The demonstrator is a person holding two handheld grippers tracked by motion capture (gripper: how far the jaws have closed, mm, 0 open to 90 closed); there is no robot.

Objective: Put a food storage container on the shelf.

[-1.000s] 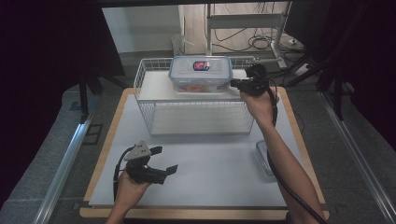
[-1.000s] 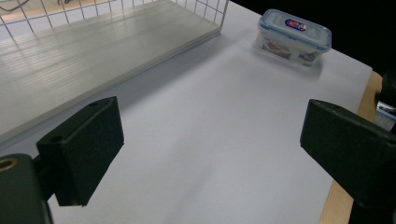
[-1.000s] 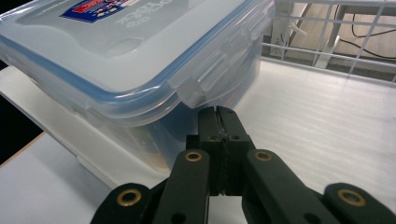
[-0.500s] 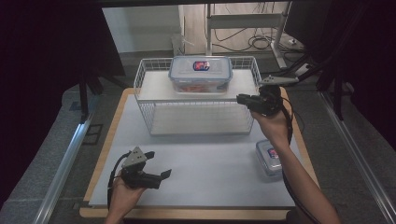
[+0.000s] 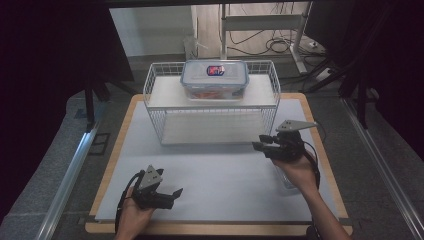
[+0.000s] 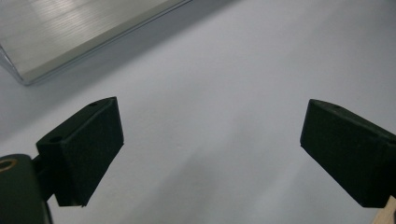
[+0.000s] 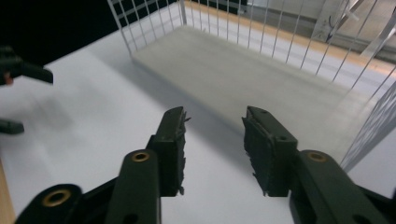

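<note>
A clear lidded box with a blue-rimmed lid and a red label stands on the top shelf of a white wire rack. My right gripper hovers low in front of the rack's right end, pointing left. Its jaws have just been opening, and in the right gripper view they stand apart with nothing between them. My left gripper rests near the front left of the white mat, pointing right. In the left gripper view its jaws are wide open over bare mat.
A small clear container lies on the mat, partly under the right hand. The rack's lower shelf lies just ahead of the right jaws. A pale board's edge runs across the left gripper view's top left. Wooden table edges frame the mat.
The right gripper left the lidded box on the top shelf, came down and toward the near right, and its jaws parted. The left gripper sank a little toward the front edge.
</note>
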